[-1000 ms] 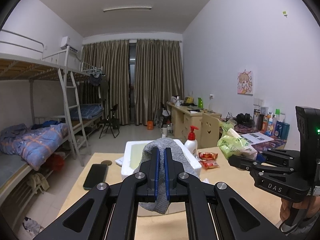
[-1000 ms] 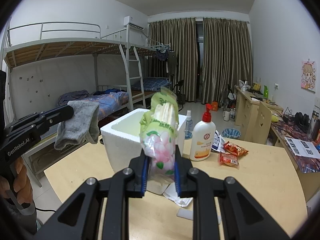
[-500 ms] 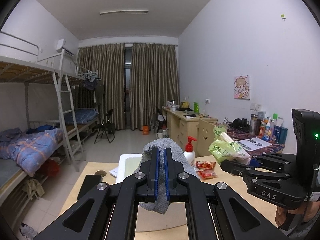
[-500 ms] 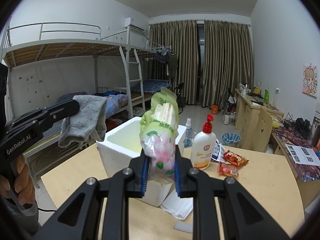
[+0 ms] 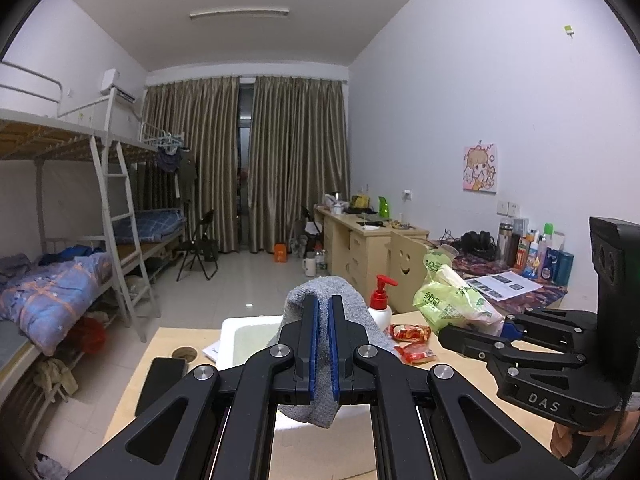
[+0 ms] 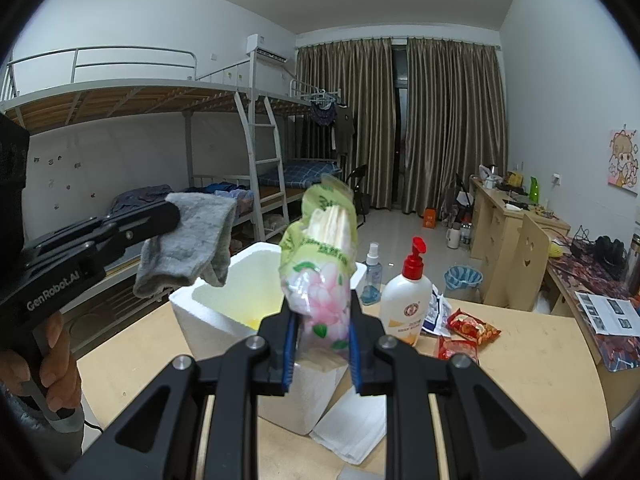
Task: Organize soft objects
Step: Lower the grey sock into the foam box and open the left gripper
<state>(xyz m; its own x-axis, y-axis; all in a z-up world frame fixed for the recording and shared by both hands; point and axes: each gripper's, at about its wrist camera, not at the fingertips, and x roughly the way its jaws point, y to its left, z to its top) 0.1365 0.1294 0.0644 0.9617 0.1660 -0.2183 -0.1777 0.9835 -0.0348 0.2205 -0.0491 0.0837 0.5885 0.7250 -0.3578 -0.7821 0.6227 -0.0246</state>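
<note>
The grey sock (image 5: 320, 360) is pinched between the blue pads of the left gripper (image 5: 323, 344), whose jaws are pressed together on the fabric. The sock drapes over the fingertips and hangs below them, held in the air above the near-left rim of the white foam box (image 6: 224, 308). In the right wrist view the same sock (image 6: 188, 248) hangs from the left gripper (image 6: 170, 216), whose body carries the lettering "GenRobot.AI"; a hand (image 6: 52, 360) grips its handle.

The right gripper (image 6: 322, 344) clamps a green plastic tissue pack (image 6: 320, 268) printed with pink flowers. The pack stands upright between the pads and bulges above them; green characters on its upper part are too small to read. In the left wrist view the right gripper (image 5: 472, 330) holds the pack (image 5: 452, 300) out to the side, and its body reads "DAS".

The foam box rests on a light wooden table (image 6: 520, 368). Just beside the box stand a white pump bottle with a red pump (image 6: 408, 300), bearing a red round emblem, and a small clear spray bottle (image 6: 370, 276). Red snack packets (image 6: 468, 332) lie near the pump bottle. A folded white paper (image 6: 352, 432) lies against the box's near corner. A black phone (image 5: 162, 380) lies on the table's left part.
</note>
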